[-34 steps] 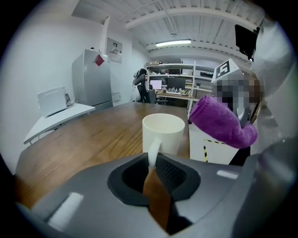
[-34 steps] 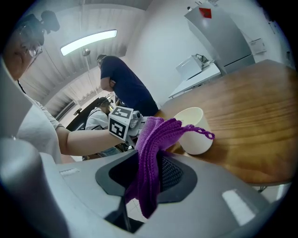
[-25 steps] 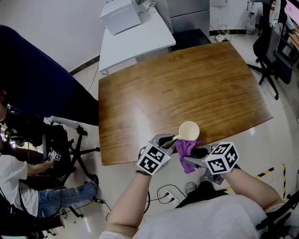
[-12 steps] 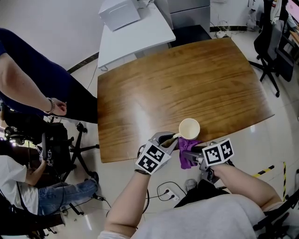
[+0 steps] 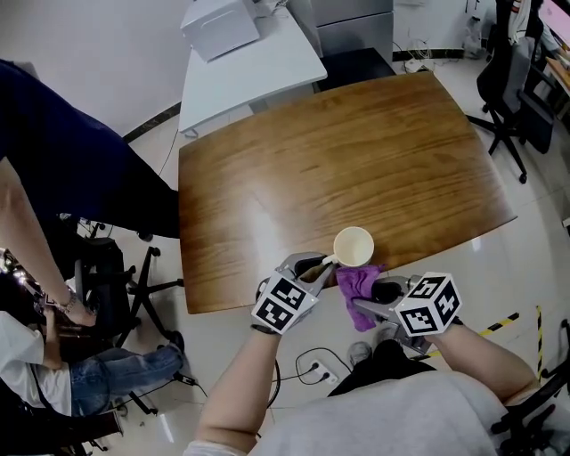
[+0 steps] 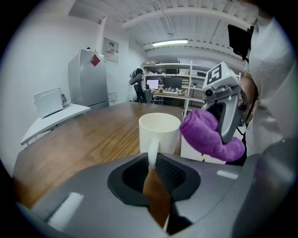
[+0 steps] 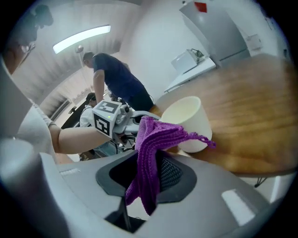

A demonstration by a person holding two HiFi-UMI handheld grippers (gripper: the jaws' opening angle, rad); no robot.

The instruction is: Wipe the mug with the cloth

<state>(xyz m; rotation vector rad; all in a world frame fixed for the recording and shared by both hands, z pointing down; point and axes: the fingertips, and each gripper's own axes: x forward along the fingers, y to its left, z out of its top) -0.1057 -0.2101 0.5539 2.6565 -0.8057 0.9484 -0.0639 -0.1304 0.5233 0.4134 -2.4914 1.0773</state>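
A cream mug [image 5: 354, 247] is held over the near edge of the wooden table [image 5: 338, 169], tilted a little. My left gripper [image 5: 322, 265] is shut on the mug's handle [image 6: 152, 154], and the mug [image 6: 159, 133] stands just beyond its jaws. My right gripper [image 5: 363, 294] is shut on a purple cloth [image 5: 356, 287]. The cloth [image 7: 151, 148] bunches out of the jaws and rests against the near side of the mug [image 7: 187, 122]. In the left gripper view the cloth [image 6: 209, 137] sits to the right of the mug.
A person in dark blue [image 5: 62, 169] stands at the table's left, and another sits lower left [image 5: 53, 356]. A white side table [image 5: 245, 62] with a white box [image 5: 221, 27] lies behind. Office chairs [image 5: 512, 80] stand right. Cables [image 5: 321, 367] lie on the floor.
The right gripper with the cloth shifted slightly against the mug's near side. The left gripper kept the handle. The person at the left moved an arm down and out of the way.
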